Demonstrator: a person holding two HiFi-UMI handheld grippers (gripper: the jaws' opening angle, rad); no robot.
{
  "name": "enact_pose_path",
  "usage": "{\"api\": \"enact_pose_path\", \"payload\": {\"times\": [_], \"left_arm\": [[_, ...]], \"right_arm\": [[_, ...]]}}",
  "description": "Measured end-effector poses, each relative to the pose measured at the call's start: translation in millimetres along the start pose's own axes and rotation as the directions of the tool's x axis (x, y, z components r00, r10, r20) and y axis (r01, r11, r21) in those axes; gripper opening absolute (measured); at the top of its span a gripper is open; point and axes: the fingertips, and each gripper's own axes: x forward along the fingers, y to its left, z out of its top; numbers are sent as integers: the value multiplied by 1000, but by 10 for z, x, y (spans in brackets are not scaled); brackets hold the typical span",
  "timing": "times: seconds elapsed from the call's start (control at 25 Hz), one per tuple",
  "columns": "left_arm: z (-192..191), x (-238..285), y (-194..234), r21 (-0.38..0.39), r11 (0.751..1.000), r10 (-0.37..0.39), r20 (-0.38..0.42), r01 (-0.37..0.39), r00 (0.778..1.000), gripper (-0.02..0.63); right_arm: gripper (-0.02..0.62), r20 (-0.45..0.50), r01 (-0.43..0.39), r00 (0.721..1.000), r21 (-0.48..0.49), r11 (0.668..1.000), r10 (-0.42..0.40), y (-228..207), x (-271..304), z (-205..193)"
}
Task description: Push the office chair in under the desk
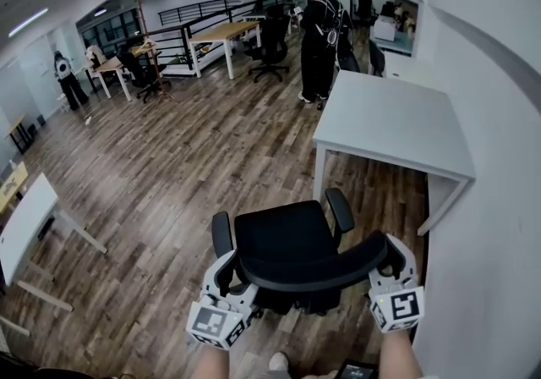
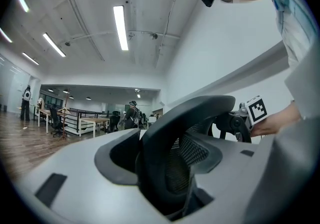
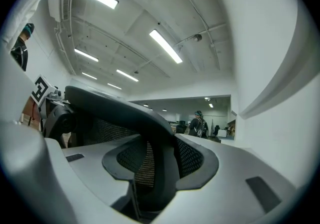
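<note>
In the head view, the office chair (image 1: 287, 242) stood on the wood floor (image 1: 186, 166) at 6 o'clock, its seat facing away from the person. The left claw (image 1: 230, 274) clamped the left end of the backrest (image 1: 313, 271) and the right claw (image 1: 390, 260) clamped the right end, so both hands were equally near. The backrest's long axis ran 9 to 3. The white table (image 1: 397, 119) lay at about 1 o'clock from the chair, well apart.

In the left gripper view, the jaws were closed on the backrest's rim, with mesh between them.

In the right gripper view, the jaws likewise gripped the rim, which held them fairly wide.
</note>
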Motion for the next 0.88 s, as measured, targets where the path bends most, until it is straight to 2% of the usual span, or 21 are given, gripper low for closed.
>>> {"api": "enact_pose_path", "payload": {"times": [0.64,0.88], "left_arm": [[-24,523,-97,-1,992,-129,-1,129,992,239],[-37,729,-147,0,983,-182,-1,182,983,239]], "right_arm": [[187,-37,127,991,22,992,-126,-327,-71,-59],[187,-16,191,982,24,981,-191,-486,-104,-81]]}}
